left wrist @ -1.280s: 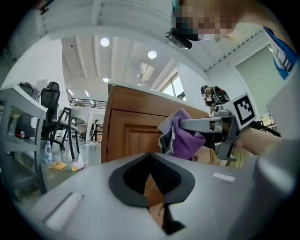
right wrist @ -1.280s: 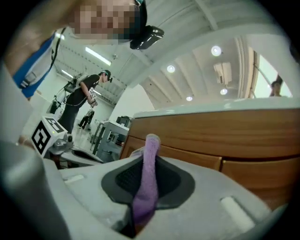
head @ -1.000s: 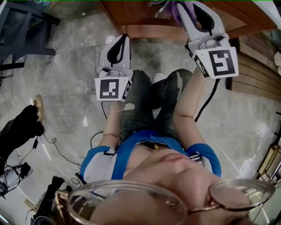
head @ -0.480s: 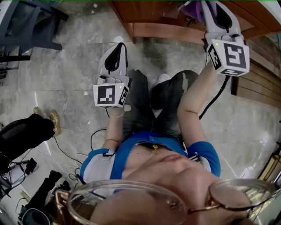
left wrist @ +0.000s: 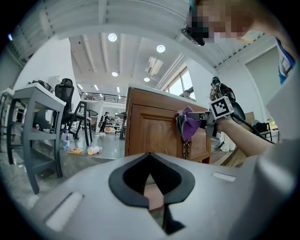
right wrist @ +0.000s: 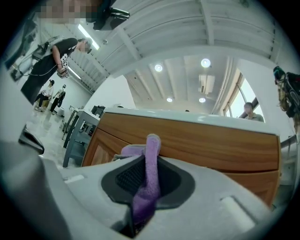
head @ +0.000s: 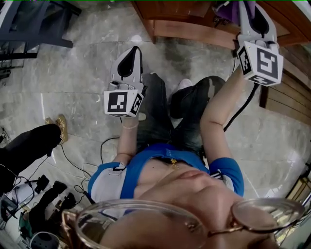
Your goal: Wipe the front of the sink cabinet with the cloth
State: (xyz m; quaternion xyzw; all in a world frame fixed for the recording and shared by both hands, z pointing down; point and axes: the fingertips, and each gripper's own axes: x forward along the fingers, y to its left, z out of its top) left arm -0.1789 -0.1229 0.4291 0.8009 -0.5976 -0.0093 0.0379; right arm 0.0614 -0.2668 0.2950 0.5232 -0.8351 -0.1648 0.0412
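Observation:
The wooden sink cabinet (head: 189, 26) runs along the top of the head view, and its panelled front (left wrist: 152, 133) shows in the left gripper view. My right gripper (head: 245, 6) is up against that front at the top right, shut on the purple cloth (head: 224, 8), which bunches against the wood. In the right gripper view the cloth (right wrist: 151, 161) stands up between the jaws of the right gripper (right wrist: 146, 180), with the cabinet (right wrist: 211, 140) close ahead. My left gripper (head: 132, 52) hangs over the floor, away from the cabinet, shut and empty (left wrist: 150, 161).
The person's legs (head: 160, 112) stand just before the cabinet. Black bags and cables (head: 29, 146) lie on the marble floor at lower left. A grey desk with a chair (left wrist: 42, 122) and bottles on the floor (left wrist: 93, 150) are to the left. Wooden boards (head: 291, 92) lie at right.
My right gripper has carried the cloth rightward along the cabinet front. The left gripper has barely moved. The head view has shifted a little.

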